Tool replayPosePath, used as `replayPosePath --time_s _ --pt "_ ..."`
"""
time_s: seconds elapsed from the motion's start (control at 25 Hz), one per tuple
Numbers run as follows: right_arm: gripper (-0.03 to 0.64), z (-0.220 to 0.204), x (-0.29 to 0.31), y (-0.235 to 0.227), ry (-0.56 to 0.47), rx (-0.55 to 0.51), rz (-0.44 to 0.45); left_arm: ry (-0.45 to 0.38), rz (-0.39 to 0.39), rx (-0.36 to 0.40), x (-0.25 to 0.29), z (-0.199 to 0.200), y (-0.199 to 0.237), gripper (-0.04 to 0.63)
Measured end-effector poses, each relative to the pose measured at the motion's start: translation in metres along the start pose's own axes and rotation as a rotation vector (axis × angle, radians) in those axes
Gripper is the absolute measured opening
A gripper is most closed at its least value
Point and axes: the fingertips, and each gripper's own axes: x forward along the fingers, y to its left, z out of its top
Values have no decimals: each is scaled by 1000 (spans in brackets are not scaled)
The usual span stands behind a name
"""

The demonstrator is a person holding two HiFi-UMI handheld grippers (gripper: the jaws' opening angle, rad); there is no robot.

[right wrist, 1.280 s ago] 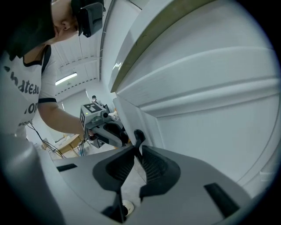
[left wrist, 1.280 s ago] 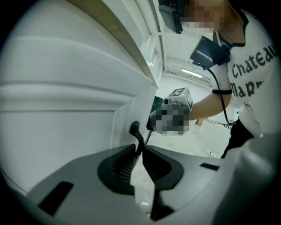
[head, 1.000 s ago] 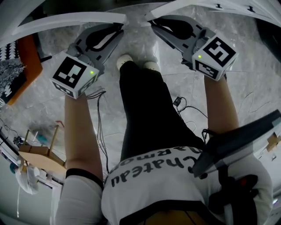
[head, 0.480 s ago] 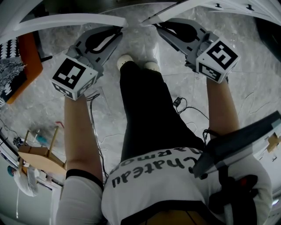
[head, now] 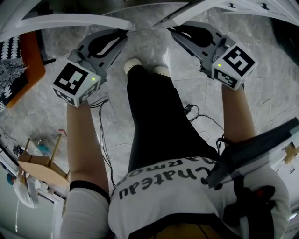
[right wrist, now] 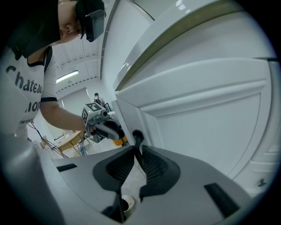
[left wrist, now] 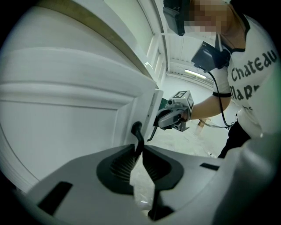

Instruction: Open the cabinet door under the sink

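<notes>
Two white cabinet doors stand swung out toward me. In the head view the left door (head: pixel 70 21) and the right door (head: pixel 224 7) angle apart, showing their top edges. My left gripper (left wrist: pixel 140 147) is shut on the thin black handle (left wrist: pixel 137 132) at the edge of the left door (left wrist: pixel 66 110). My right gripper (right wrist: pixel 138 151) is shut on the black handle (right wrist: pixel 137 136) of the right door (right wrist: pixel 206 123). Each gripper view also shows the other gripper across the gap. From above, the left gripper (head: pixel 119 35) and the right gripper (head: pixel 175 30) reach forward on either side of my legs.
My white shoes (head: pixel 133 65) stand on the grey marble floor (head: pixel 42 112) between the doors. Black cables (head: pixel 198 116) trail over the floor. A small wooden stool (head: pixel 44 161) sits at lower left. An orange-edged object (head: pixel 28 65) lies at far left.
My right gripper has drifted a little to the right and toward me with its door handle. The left gripper has hardly moved.
</notes>
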Motion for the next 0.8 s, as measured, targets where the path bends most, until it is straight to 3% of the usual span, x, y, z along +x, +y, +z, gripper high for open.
replayPosePath --time_s 0.36,0.8 --pt "60 -10 -12 4 1 16 -26 -10 -2 -12 -11 -10 -4 44" --pt "61 -24 -26 7 25 22 -4 51 -55 37 -27 -27 -7 44"
